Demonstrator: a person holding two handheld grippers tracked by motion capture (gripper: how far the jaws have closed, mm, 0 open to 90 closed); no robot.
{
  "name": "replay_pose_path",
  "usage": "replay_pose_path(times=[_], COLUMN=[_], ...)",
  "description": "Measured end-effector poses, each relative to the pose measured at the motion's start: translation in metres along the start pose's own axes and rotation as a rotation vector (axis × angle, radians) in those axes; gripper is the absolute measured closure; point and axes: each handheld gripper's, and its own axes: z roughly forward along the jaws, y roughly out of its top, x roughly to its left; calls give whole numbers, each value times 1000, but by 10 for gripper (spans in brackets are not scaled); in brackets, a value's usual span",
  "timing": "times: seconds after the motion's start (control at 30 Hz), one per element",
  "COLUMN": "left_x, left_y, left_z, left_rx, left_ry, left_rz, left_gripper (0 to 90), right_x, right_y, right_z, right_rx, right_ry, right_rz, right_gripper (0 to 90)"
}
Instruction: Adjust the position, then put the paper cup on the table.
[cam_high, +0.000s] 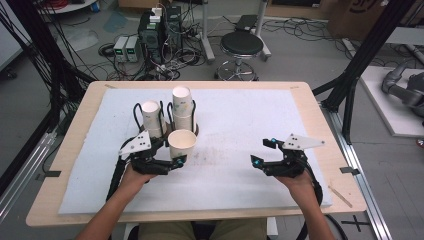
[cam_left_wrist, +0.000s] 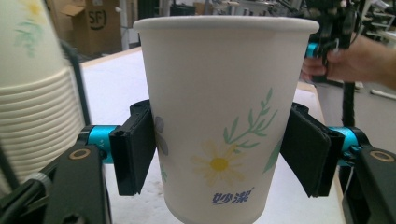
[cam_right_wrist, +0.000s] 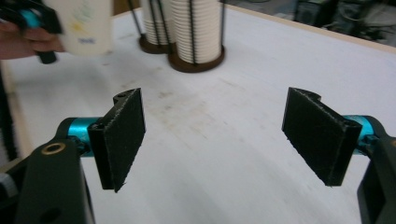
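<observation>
A white paper cup (cam_high: 181, 143) with a flower print stands upright between the jaws of my left gripper (cam_high: 174, 152). In the left gripper view both pads (cam_left_wrist: 135, 154) press on the sides of the cup (cam_left_wrist: 219, 93), so my left gripper (cam_left_wrist: 219, 154) is shut on it. Just behind the cup, two stacks of paper cups (cam_high: 151, 117) (cam_high: 182, 107) stand in black wire holders. My right gripper (cam_high: 264, 151) is over the right half of the table, open. Nothing but bare mat lies between the pads (cam_right_wrist: 121, 135) of my right gripper (cam_right_wrist: 219, 140).
A white mat (cam_high: 240, 115) covers most of the wooden table (cam_high: 75, 125). The cup stacks (cam_right_wrist: 196, 28) rise beyond my right gripper. Beyond the table's far edge are a black stool (cam_high: 241, 47), electronics boxes (cam_high: 160, 30) and cables. Black frame posts (cam_high: 360, 60) flank the table.
</observation>
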Motion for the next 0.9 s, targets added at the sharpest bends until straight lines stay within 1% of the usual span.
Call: replay_pose_path(times=[0.1,0.13,0.17,0.27,0.33,0.37,0.47,0.5,0.57,0.63,0.77,0.9], left_x=[2,2,2,1,2,1,1,1,0,0,0,0], left_y=[-1,-2,-2,-4,-4,-4,-4,-3,-3,-3,-3,-3], left_z=[-6,-7,-9,-12,-13,-13,-13,-13,-14,-14,-14,-14], left_rx=[-23,-29,-31,-48,-58,-62,-71,-74,-82,-81,-87,-91], left_ry=[22,32,38,55,57,58,60,61,60,61,61,58], left_rz=[-4,-1,-3,6,7,10,11,12,7,14,14,13], left_gripper=[308,307,307,307,306,306,307,307,307,307,306,306], right_x=[-5,-7,-9,-12,-11,-11,-9,-8,-7,-7,-8,-8], right_y=[-15,-17,-21,-24,-23,-23,-23,-24,-24,-25,-24,-24], right_z=[-5,-6,-7,-13,-17,-18,-22,-22,-22,-22,-22,-21], right_rx=[-5,-3,-1,-18,-41,-48,-67,-73,-75,-75,-81,-80], right_ry=[-59,-76,-109,-152,-159,-169,-177,-183,-182,-180,-182,-179], right_rz=[25,23,21,31,29,26,32,24,32,35,29,35], right_gripper=[212,212,211,211,211,211,211,211,211,211,211,211])
